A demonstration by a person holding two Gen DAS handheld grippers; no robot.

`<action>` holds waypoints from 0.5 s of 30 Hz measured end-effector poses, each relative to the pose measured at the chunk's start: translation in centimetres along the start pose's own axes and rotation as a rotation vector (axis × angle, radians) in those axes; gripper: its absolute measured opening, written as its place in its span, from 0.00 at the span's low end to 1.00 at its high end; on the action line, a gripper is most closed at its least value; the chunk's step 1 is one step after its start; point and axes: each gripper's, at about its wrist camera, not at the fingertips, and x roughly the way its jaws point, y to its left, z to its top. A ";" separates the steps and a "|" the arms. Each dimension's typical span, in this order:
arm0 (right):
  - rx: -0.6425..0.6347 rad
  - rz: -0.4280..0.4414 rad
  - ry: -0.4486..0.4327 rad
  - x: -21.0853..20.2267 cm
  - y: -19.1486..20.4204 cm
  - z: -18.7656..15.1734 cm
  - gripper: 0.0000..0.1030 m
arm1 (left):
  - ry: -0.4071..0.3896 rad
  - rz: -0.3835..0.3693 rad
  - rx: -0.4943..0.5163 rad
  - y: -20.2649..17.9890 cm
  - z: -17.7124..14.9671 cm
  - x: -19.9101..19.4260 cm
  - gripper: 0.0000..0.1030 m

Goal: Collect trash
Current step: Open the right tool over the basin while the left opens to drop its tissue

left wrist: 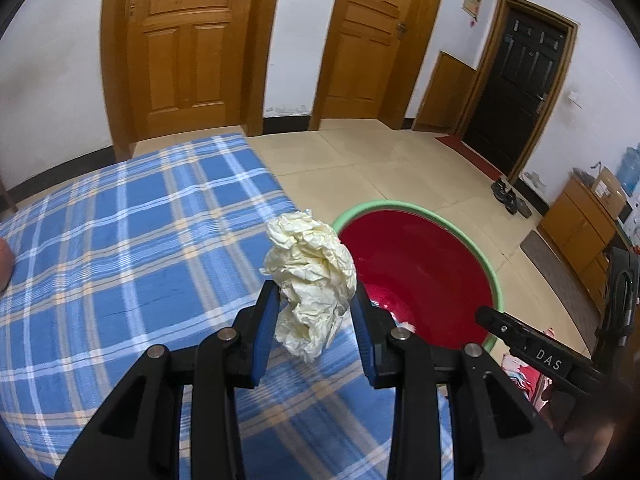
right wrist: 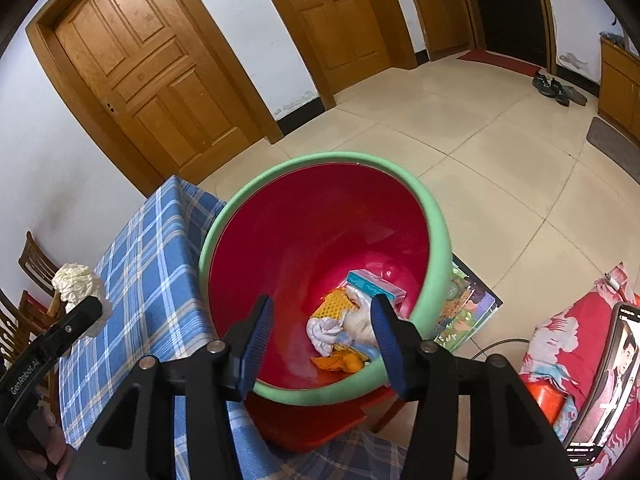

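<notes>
My left gripper (left wrist: 314, 300) is shut on a crumpled cream paper ball (left wrist: 310, 276) and holds it above the blue plaid tabletop (left wrist: 120, 248), near the table's right edge. The ball also shows at the far left of the right wrist view (right wrist: 78, 282). A red bin with a green rim (left wrist: 416, 268) stands just right of the table. My right gripper (right wrist: 320, 328) is open and empty, hovering over the bin (right wrist: 332, 160). Inside lie a teal box (right wrist: 376, 286), white tissue (right wrist: 324, 330) and orange scraps (right wrist: 338, 360).
The bin rests on a red stool (right wrist: 312, 420). A book (right wrist: 464, 308) lies on the tiled floor beside it. A red patterned cushion and a phone (right wrist: 612, 376) sit at right. Wooden doors (left wrist: 184, 44) and a chair (right wrist: 34, 268) stand behind the table.
</notes>
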 end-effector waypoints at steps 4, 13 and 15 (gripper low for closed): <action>-0.003 -0.008 -0.003 -0.1 -0.3 0.0 0.53 | 0.020 -0.055 0.030 -1.4 0.3 1.2 0.35; 0.004 0.007 0.018 0.1 -1.1 -0.5 0.54 | 0.053 -0.075 0.116 -4.6 1.0 3.5 0.36; 0.003 0.009 0.018 0.2 -1.1 -0.5 0.54 | 0.060 -0.080 0.127 -5.2 1.1 3.9 0.36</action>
